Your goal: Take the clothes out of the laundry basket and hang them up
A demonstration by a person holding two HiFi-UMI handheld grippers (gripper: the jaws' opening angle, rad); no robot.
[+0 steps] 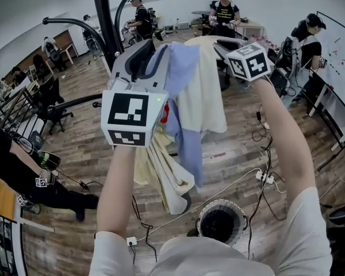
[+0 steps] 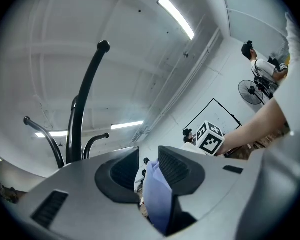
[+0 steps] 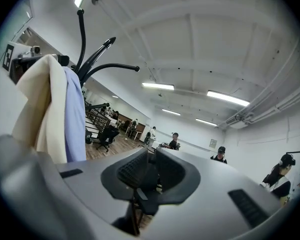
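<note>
A light blue garment (image 1: pixel 187 125) and a cream garment (image 1: pixel 204 96) hang together from the black coat stand (image 1: pixel 106 16). My left gripper (image 1: pixel 146 53) is raised at the top of the blue garment. In the left gripper view a fold of that blue cloth (image 2: pixel 157 194) lies between the parted jaws of the left gripper (image 2: pixel 149 159), against the right one, with a gap on the other side. My right gripper (image 1: pixel 221 46) is held up just right of the cream garment. Its jaws (image 3: pixel 151 159) stand slightly apart with nothing between them. The laundry basket (image 1: pixel 202 211) stands on the floor below.
Cables and a power strip (image 1: pixel 265 177) run across the wood floor beside the basket. A person (image 1: pixel 23 171) stands close at the left, and others work further back. Office chairs (image 1: pixel 54 111) are left of the stand. A whiteboard (image 1: pixel 339 68) is at the right.
</note>
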